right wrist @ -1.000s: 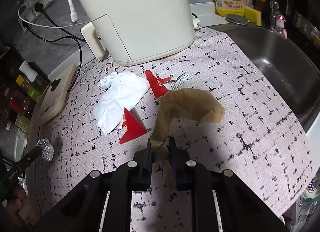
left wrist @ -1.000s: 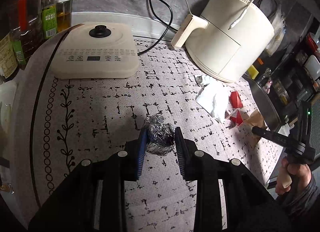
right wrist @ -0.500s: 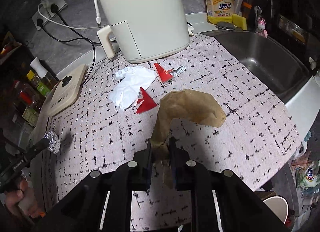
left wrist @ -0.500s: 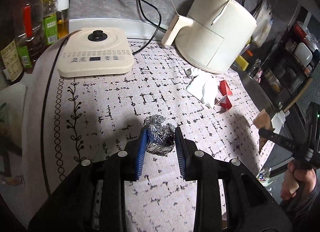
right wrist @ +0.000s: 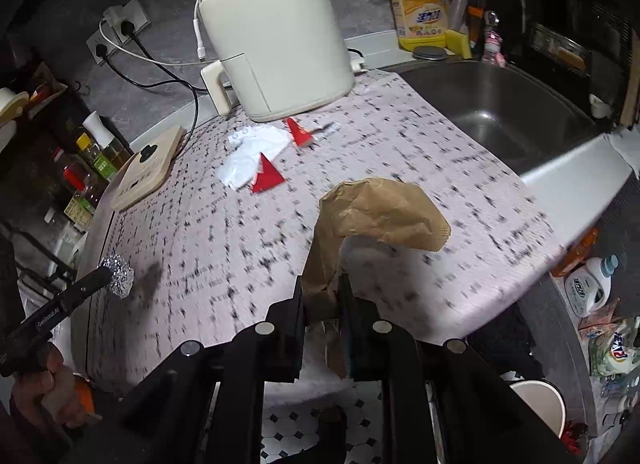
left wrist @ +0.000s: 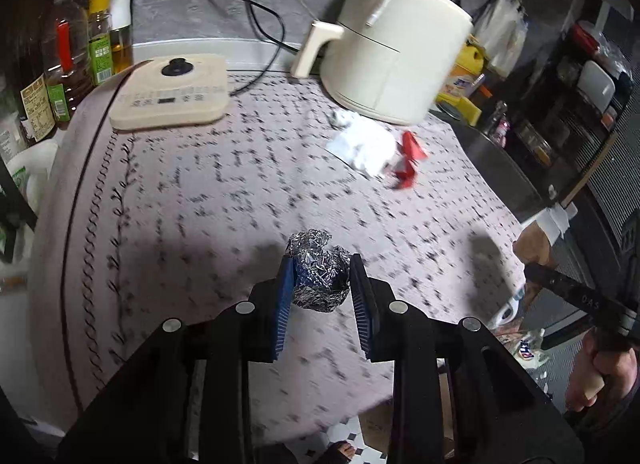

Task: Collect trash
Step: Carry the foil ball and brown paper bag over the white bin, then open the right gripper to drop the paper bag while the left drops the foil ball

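The left gripper [left wrist: 319,284] pinches a crumpled ball of foil [left wrist: 318,278] between its 2 blue pads, holding it above the near part of the patterned counter mat [left wrist: 200,191], whose front edge and the tiled floor [left wrist: 340,434] show just below. In this left wrist view, a white tissue [left wrist: 362,143] and red wrapper scraps [left wrist: 408,159] lie near the cream air fryer [left wrist: 396,47], well apart from the foil. From the right wrist view, the right gripper [right wrist: 322,296] is clamped narrowly on one end of a crumpled brown paper bag [right wrist: 376,215], which arches up clear of the mat; the sink [right wrist: 500,111] sits to the right. No bin appears in either view. The step in hand looks like carrying 2 collected pieces away from the counter for disposal. The next move probably calls for finding a trash container below or beside the counter, bringing both grippers over it, and only then releasing, since the light foil and floppy bag could drop to the floor.
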Action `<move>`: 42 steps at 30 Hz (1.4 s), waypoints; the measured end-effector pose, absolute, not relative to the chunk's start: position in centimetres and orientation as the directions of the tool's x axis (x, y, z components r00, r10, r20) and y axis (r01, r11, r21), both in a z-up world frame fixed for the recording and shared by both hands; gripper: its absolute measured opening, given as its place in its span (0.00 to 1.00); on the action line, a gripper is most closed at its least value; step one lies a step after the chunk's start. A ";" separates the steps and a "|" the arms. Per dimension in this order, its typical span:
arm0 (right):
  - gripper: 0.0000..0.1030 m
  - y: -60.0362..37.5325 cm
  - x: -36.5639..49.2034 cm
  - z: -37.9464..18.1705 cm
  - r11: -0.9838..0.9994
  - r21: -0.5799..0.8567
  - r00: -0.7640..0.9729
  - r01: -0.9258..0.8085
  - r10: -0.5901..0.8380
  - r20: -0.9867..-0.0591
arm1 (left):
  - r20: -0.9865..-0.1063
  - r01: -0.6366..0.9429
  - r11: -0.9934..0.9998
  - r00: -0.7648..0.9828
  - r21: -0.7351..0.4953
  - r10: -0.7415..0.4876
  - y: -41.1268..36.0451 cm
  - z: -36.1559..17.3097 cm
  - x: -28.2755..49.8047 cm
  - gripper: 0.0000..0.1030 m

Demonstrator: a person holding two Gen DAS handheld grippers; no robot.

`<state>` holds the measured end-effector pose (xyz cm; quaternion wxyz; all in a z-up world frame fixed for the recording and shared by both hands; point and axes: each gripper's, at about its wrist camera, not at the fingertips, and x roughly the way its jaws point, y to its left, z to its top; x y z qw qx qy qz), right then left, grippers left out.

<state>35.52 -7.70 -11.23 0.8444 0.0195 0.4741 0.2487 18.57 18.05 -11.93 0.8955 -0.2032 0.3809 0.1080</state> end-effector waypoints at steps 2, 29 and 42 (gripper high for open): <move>0.15 -10.1 34.6 -11.3 0.877 0.263 0.431 -0.402 0.434 -0.791 | -0.724 -0.327 0.902 0.690 -0.281 0.024 15.7 -11.7 18.3 0.27; 0.25 -32.5 26.9 -20.5 0.944 0.307 0.280 -0.117 0.328 -0.902 | -0.778 -0.111 0.951 0.607 -0.288 -0.164 -4.9 -16.0 17.2 0.27; 0.51 -39.8 23.9 -20.1 0.956 0.290 0.332 0.043 0.261 -0.906 | -0.797 0.069 0.947 0.522 -0.314 -0.302 -12.6 -18.0 19.2 0.28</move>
